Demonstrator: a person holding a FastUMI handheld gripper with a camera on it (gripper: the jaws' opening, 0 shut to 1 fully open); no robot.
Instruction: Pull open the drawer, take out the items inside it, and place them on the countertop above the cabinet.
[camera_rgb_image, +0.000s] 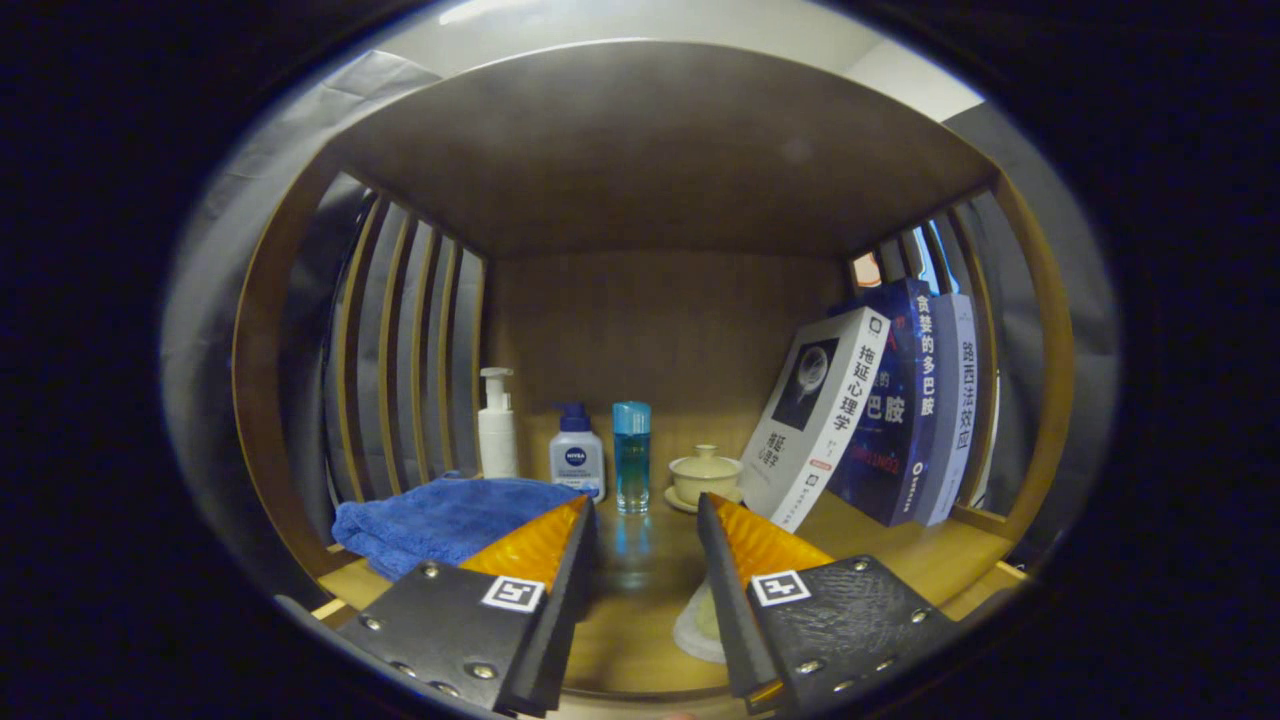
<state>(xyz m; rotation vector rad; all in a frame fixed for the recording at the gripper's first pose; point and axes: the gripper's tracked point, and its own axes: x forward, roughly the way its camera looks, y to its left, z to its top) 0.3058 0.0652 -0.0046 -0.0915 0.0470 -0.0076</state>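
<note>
Gripper (646, 505): fingers parted with a clear gap, nothing held between them; they point over the countertop (640, 600) into the shelf bay.

Task standing, as a judgement: the drawer itself lies outside this view, so whether it is open or emptied cannot be told. Items already stand on the countertop; which of them came from the drawer cannot be told either. The empty gripper suggests it is between carries.

Nearest:
- Countertop: smooth wood, warm brown, slightly glossy, reflecting the bottles beyond.
- Pale round object (697, 622), flat, just beside and partly under the right finger; nature unclear.
- Blue towel (440, 515), folded, soft pile, just left of the left finger.

Beyond the fingertips:
- Clear blue tumbler-shaped bottle (631, 457), cylindrical, translucent, straight ahead between the fingers.
- White squat bottle with blue cap (577, 452), left of it.
- Tall white pump bottle (496, 423), farther left, near the slats.
- Cream lidded tea bowl (705, 474) on a saucer, glazed ceramic, ahead-right.

Right of the fingers:
- Three books (880, 410), leaning right against the slatted side; one white, one dark blue, one pale blue.

Farthest:
- Back panel (660, 330), plain wood.
</note>
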